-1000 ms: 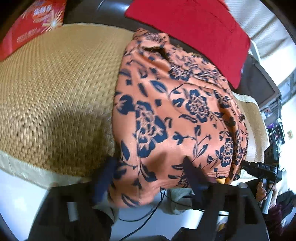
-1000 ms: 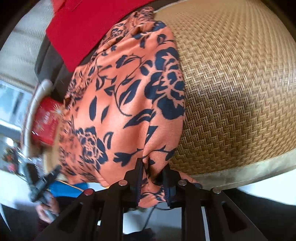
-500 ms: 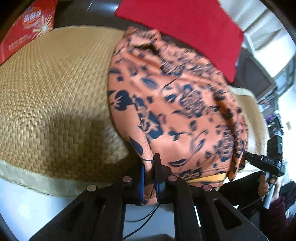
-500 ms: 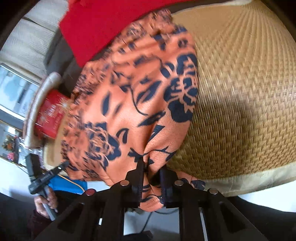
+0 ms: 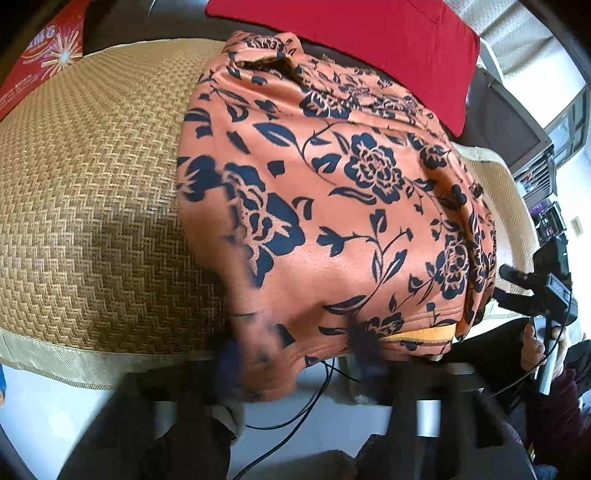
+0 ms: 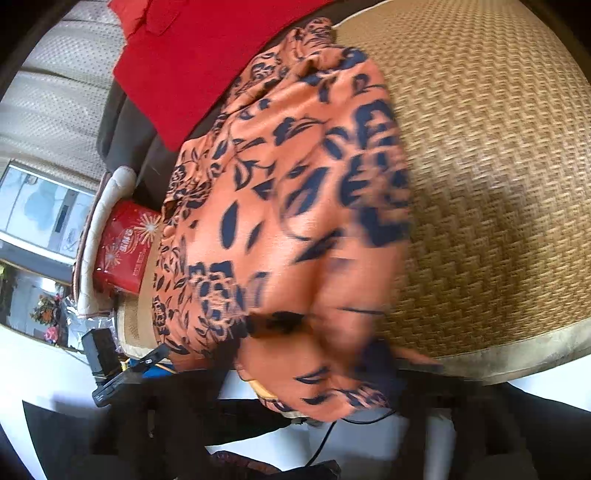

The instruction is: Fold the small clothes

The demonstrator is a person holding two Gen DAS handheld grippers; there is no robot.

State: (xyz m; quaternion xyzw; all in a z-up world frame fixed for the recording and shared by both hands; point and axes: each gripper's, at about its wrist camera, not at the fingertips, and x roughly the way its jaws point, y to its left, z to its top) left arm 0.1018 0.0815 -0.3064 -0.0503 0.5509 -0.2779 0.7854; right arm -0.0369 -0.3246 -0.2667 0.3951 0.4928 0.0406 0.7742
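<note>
Working on an orange flowered garment (image 5: 351, 192) lying lengthwise on the woven mat (image 5: 92, 184), with the neck opening at the far end near the red cloth (image 5: 351, 33) and the hem drooping over the mat's near edge.

Holding the left gripper (image 5: 295, 358) with its jaws spread wide, one on each side of the overhanging hem, apparently pinching nothing, though motion blur is smearing both fingers. Holding the right gripper (image 6: 310, 354) much the same way at the other near corner: jaws well apart, fabric sagging between them, no clamp visible, and again blurring too heavily for certainty.

Judging the job as barely under way. Seeing the garment laid out and roughly flattened, but not finding any clean crosswise fold in either view. Noticing some bunching along the long edge on the right-gripper side, and not being able to tell whether the sleeves are tucked in or simply rumpled there.

Still needing, by this reading: closing on the two hem corners, carrying them up toward the neck, laying the halves together, smoothing, and probably folding once more into a compact packet.
</note>
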